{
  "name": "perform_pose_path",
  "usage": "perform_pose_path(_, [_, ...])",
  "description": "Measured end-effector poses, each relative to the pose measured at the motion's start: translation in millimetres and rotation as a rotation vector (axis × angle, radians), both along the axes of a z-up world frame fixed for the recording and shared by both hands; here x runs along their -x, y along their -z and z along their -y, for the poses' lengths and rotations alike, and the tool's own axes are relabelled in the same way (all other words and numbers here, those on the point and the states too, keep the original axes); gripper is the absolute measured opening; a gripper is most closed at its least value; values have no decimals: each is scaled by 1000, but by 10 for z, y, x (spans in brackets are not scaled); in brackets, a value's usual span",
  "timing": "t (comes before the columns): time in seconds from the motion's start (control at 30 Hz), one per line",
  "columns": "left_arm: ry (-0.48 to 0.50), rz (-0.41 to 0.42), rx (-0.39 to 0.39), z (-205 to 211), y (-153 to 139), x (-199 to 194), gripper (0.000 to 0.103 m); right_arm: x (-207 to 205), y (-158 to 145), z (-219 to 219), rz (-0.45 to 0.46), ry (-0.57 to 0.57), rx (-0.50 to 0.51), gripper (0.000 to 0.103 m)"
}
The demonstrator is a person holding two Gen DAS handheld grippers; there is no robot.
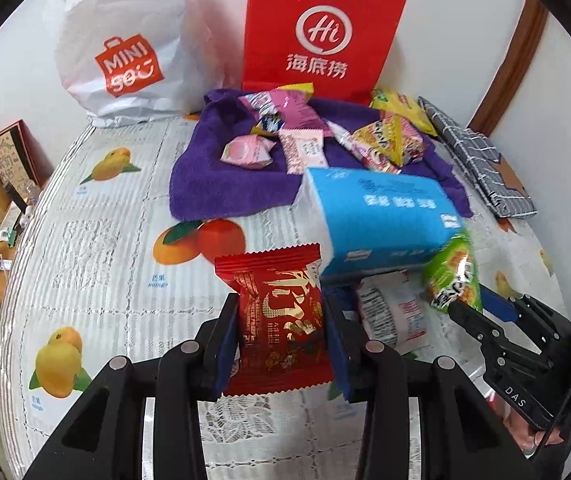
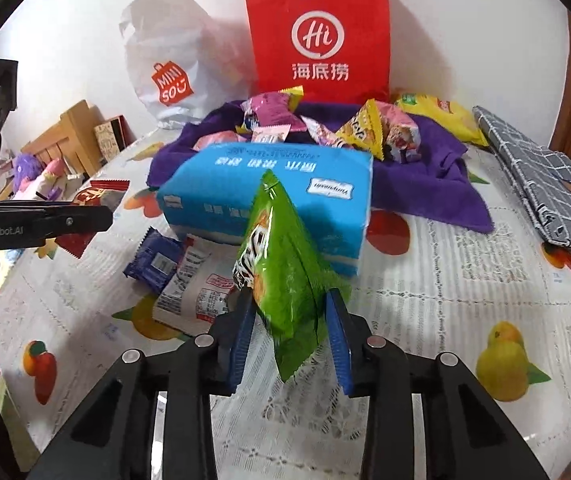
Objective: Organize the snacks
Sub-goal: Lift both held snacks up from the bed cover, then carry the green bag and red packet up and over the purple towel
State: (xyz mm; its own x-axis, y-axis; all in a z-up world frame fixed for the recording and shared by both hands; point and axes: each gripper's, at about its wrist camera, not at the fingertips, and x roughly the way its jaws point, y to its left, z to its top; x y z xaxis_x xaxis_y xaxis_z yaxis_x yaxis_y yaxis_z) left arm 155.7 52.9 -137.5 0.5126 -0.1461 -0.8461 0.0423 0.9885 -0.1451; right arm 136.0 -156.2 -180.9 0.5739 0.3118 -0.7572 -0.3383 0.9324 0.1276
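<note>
Presently a red snack packet (image 1: 281, 320) is clamped in the left hand-held gripper (image 1: 283, 320), and a green snack bag (image 2: 285, 280) in the right hand-held gripper (image 2: 291, 328), above the counter (image 1: 105, 264). One blue tissue pack (image 2: 269, 196) and two bags, red (image 2: 319, 36) and white (image 2: 165, 64), are seen behind.

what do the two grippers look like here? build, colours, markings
Both are black, angular linkage frames with silver round pivot pins and blue ribbed pads on the fingers. The left gripper reads "GenRobot.AI" in white on its side in the right wrist view. The right gripper shows "DAS" lettering in the left wrist view. No cables or sleeves clearly visible.
</note>
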Motion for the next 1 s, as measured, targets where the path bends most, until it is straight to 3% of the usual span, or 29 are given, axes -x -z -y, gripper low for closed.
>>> perform_pose_path(0.03, [4, 9, 2, 22, -40, 5, 38, 14, -37, 22, 5, 5, -2, 31])
perform_pose_path(0.07, [8, 15, 3, 41, -70, 6, 38, 24, -73, 43, 11, 9, -4, 23])
perform_pose_path(0.23, [31, 39, 12, 153, -182, 23, 38, 20, -139, 87, 5, -1, 3, 22])
perform_pose_path(0.27, [35, 39, 15, 163, -190, 19, 38, 12, -133, 88, -1, -3, 5, 24])
perform_pose_path(0.37, [35, 39, 21, 179, -193, 6, 38, -27, -99, 88, 1, -12, -2, 49])
perform_pose_path(0.4, [33, 37, 21, 181, -188, -5, 38, -58, -76, 86, 2, -7, 0, 52])
perform_pose_path(0.53, [31, 29, 20, 189, -160, -50, 38, -183, 29, 39, -26, -35, -5, 52])
perform_pose_path(0.67, [28, 22, 12, 204, -141, -105, 38, -273, 154, -73, -38, -67, 52, 54])
perform_pose_path(0.77, [24, 22, 12, 213, -144, -155, 38, -288, 203, -134, -44, -101, 95, 54])
perform_pose_path(1.0, [29, 33, 22, 290, -205, -281, 38, -258, 54, -50, -4, -112, 116, 34])
